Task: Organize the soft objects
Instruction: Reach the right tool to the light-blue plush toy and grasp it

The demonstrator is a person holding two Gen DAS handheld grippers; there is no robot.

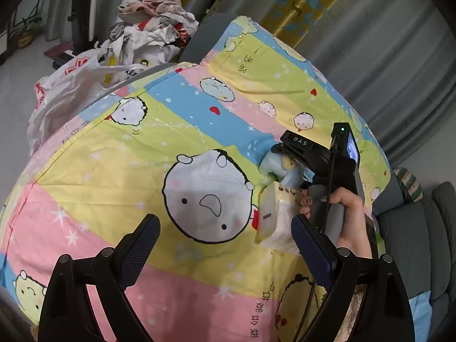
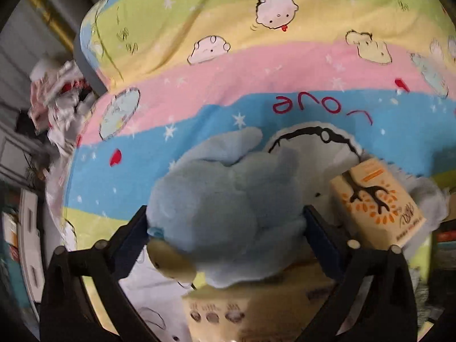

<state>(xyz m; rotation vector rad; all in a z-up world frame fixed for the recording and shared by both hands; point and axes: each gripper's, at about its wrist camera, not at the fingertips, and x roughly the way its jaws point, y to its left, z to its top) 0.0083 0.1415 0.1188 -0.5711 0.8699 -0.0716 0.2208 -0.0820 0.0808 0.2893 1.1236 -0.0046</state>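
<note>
Plush toy (image 2: 228, 211): blue, lies between right gripper (image 2: 225, 228) pads, long axis crosswise, cream snout lower left.
Right gripper: jaws wide, contact unclear.
Left gripper (image 1: 225, 245): jaws apart, empty.
Left view only: hand (image 1: 349, 213).

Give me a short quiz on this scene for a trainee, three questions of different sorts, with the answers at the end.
1. True or false: the left gripper has something between its fingers.
2. What lies between the fingers of the right gripper? A: a blue plush toy. B: a plastic bag. C: a shirt.
3. In a few words: in the left wrist view, what lies heaped beyond the far edge of the striped quilt?

Key
1. False: its fingers stand apart over bare quilt.
2. A.
3. A pile of clothes.
</note>
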